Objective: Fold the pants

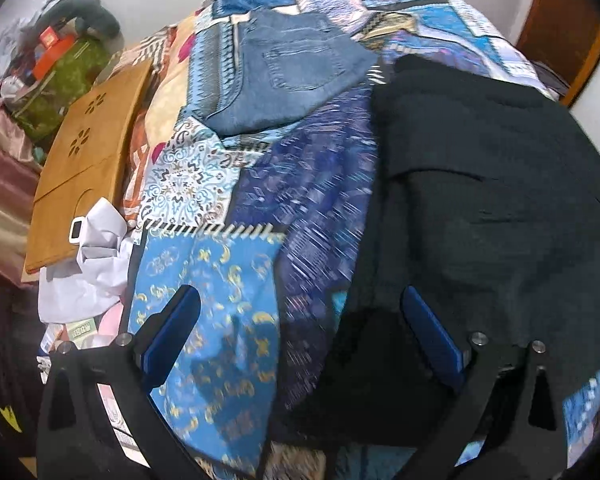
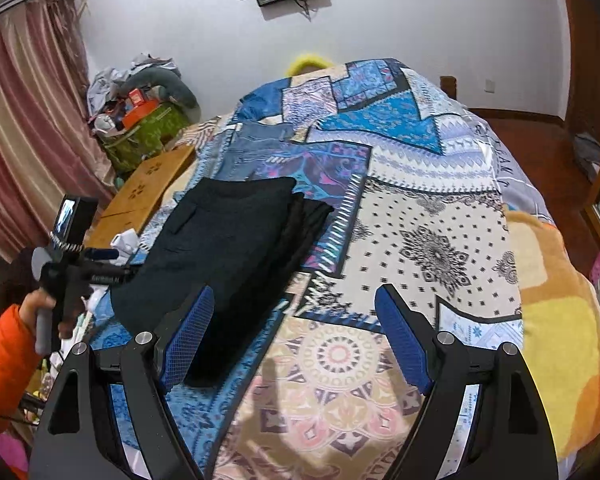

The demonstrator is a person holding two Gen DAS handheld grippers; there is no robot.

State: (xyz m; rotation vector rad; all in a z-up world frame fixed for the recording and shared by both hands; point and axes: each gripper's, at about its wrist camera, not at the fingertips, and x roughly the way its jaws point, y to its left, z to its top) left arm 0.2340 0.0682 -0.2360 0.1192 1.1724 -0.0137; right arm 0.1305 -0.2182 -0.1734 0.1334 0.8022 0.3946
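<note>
Blue-padded left gripper (image 1: 300, 336) fingers spread wide, empty, above black pants (image 1: 480, 200) on patchwork bed (image 1: 204, 280). Right gripper (image 2: 296, 336) likewise wide, holding nothing. Soft, limp cloth; best pinched at a hem edge.

The black pants (image 2: 228, 240) lie folded flat, seemingly doubled, on the bed, ahead-left of the right claw (image 2: 296, 336), untouched by it.

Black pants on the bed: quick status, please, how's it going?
Left gripper open, nothing held. Right gripper open, nothing held, over the bedspread. Black pants lie folded flat. Folded jeans beyond, apart from them.
</note>
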